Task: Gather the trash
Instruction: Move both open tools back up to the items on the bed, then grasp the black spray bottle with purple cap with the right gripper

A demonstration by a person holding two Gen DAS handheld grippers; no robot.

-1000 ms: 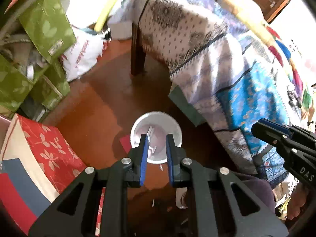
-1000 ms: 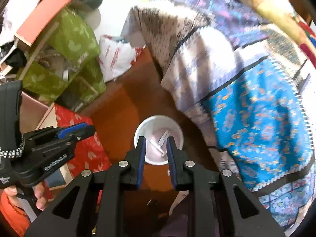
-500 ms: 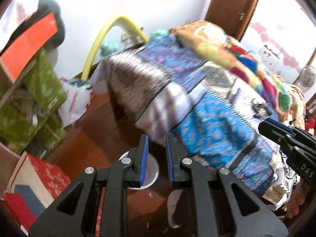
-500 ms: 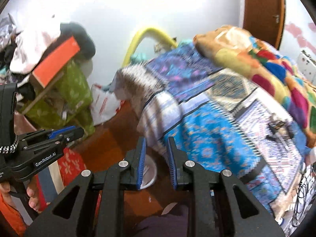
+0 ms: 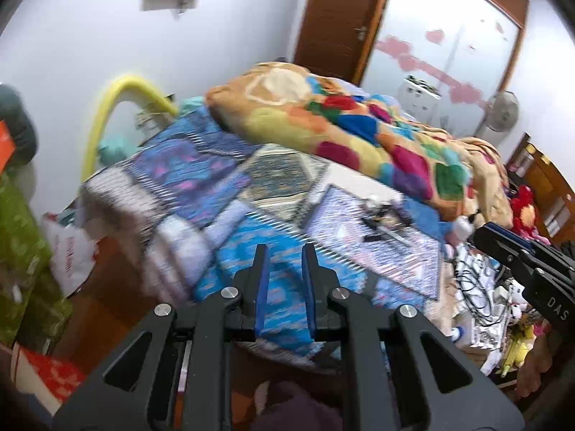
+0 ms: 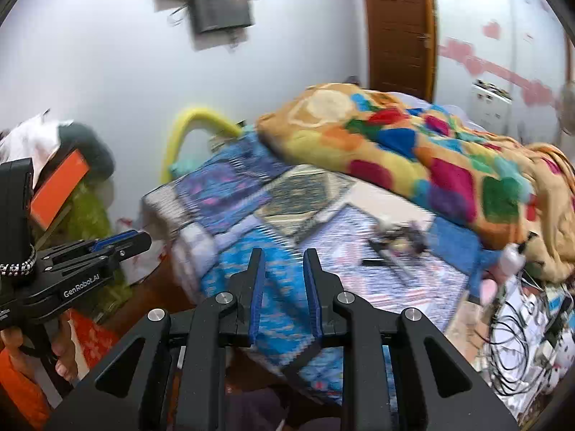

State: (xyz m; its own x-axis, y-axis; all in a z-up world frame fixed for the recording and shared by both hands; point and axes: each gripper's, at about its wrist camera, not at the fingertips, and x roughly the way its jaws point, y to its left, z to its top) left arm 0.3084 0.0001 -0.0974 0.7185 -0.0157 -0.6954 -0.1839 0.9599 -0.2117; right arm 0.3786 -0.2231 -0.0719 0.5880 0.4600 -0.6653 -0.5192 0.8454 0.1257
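Left wrist view: the left hand-held gripper (image 5: 283, 251), fingers apart and empty, faces small dark litter (image 5: 384, 221) on the patchwork bed (image 5: 251, 251); right wrist view: the right hand-held gripper (image 6: 284, 255), likewise parted, faces that litter (image 6: 397, 242); seemingly light, thin scraps, best pinched across the middle.

White wall (image 6: 118, 72) w/ dark box (image 6: 219, 7) mounted high. Brown wooden door (image 5: 337, 21) at back, pale wardrobe (image 5: 452, 36) w/ pink stickers beside it. Bed (image 5: 222, 179) w/ patchwork sheet fills the middle; bright blanket (image 5: 359, 125) heaped along its far edge. Brown floor (image 5: 104, 305) on left. Fan (image 5: 501, 111) at back right.
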